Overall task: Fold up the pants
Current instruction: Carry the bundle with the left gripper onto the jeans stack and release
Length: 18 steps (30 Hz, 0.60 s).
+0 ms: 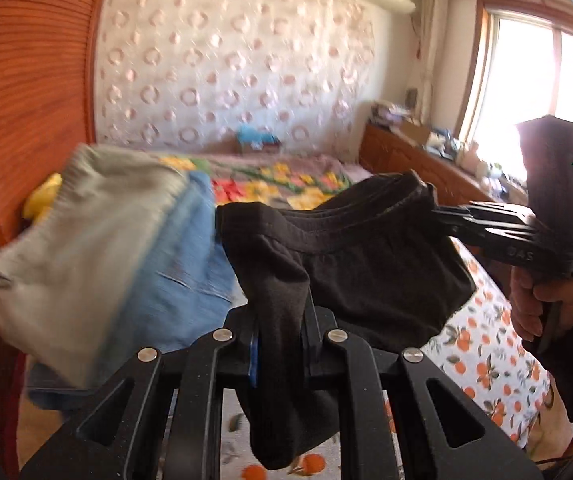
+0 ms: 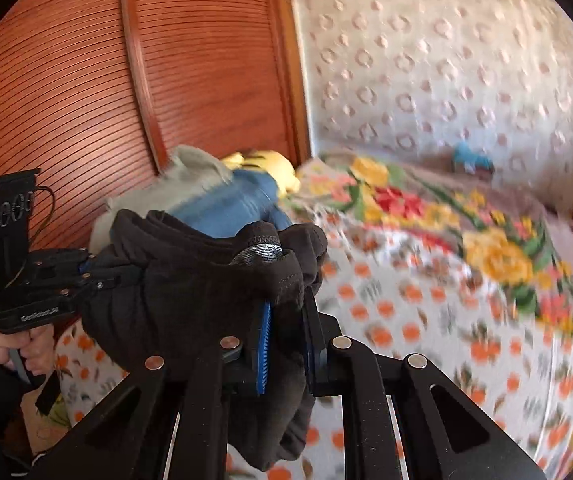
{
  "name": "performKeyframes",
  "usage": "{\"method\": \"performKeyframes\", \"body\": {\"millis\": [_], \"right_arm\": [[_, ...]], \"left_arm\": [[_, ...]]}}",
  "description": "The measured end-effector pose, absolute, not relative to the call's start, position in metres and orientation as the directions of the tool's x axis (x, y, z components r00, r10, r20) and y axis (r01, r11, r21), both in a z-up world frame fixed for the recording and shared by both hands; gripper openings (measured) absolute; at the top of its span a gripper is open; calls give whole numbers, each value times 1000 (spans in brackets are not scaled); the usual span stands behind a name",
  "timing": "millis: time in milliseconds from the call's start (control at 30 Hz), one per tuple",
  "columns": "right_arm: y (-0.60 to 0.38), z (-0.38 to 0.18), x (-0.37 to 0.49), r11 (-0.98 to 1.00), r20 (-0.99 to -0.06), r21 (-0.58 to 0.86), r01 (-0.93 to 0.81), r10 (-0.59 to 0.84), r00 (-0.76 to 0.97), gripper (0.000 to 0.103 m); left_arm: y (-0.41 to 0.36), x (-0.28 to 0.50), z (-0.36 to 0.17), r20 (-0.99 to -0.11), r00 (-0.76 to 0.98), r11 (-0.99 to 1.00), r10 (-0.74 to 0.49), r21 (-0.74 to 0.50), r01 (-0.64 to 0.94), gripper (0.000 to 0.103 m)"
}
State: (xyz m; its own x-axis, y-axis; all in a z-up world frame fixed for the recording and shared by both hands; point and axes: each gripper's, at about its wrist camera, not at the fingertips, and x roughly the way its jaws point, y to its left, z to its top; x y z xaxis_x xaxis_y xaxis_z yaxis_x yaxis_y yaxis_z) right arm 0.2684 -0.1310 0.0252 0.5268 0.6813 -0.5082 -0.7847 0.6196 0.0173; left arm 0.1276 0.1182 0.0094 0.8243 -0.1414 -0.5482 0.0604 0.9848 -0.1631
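Pants [image 1: 350, 264] (one black pair) hang clamped between two grippers, left [image 1: 282, 344] and right [image 2: 286, 344].

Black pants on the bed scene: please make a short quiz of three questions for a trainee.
1. True or false: both grippers are clamped on the black pants.
2. Which garment lies nearest the wooden wardrobe: A grey, B red, C white?
3. Fill in: the bedsheet is printed with ____ fruit.

Key: 1 true, for the left gripper and the right gripper; 2 A, the grey garment; 3 orange.
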Motion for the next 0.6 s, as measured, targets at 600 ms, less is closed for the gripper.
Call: {"method": "performKeyframes", "body": {"millis": [600], "right_arm": [[40, 60, 326, 424, -538, -192, -885, 708, 456, 14]], "left_arm": [[225, 112, 25, -521, 851, 969, 63, -174, -178, 16]]}}
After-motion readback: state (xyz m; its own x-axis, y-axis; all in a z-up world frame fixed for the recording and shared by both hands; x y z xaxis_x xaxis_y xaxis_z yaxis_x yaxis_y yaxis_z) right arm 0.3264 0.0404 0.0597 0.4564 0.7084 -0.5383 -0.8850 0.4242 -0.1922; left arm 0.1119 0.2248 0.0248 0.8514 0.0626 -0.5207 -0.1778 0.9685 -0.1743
